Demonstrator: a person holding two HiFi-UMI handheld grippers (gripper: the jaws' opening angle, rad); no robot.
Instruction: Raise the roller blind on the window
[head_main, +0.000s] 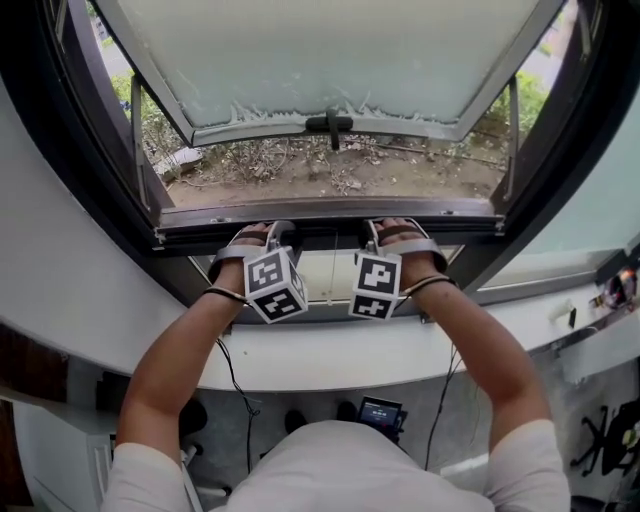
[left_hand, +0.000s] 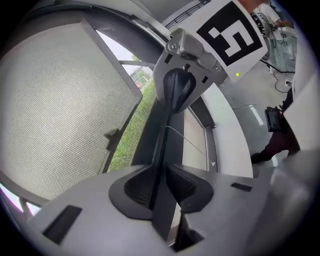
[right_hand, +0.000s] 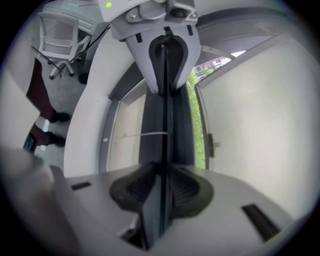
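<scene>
The roller blind's dark bottom bar (head_main: 330, 228) runs across the foot of the window opening. Both grippers hold it side by side, a hand's width apart. My left gripper (head_main: 262, 240) is shut on the bar's edge; in the left gripper view the bar (left_hand: 159, 150) runs up from between the pads of that gripper (left_hand: 160, 187) to the right gripper (left_hand: 181, 90). My right gripper (head_main: 395, 238) is likewise shut on it; the right gripper view shows the bar (right_hand: 164, 140) clamped in its jaws (right_hand: 162, 187) and reaching the left gripper (right_hand: 165, 65). A thin cord (right_hand: 150, 134) crosses behind the bar.
The window sash (head_main: 330, 60) is swung outward above bare ground and shrubs, with its handle (head_main: 330, 124) at the lower edge. A white curved sill (head_main: 340, 350) lies under my forearms. A pale panel (head_main: 330, 275) sits between bar and sill. An office chair (right_hand: 60, 35) stands behind.
</scene>
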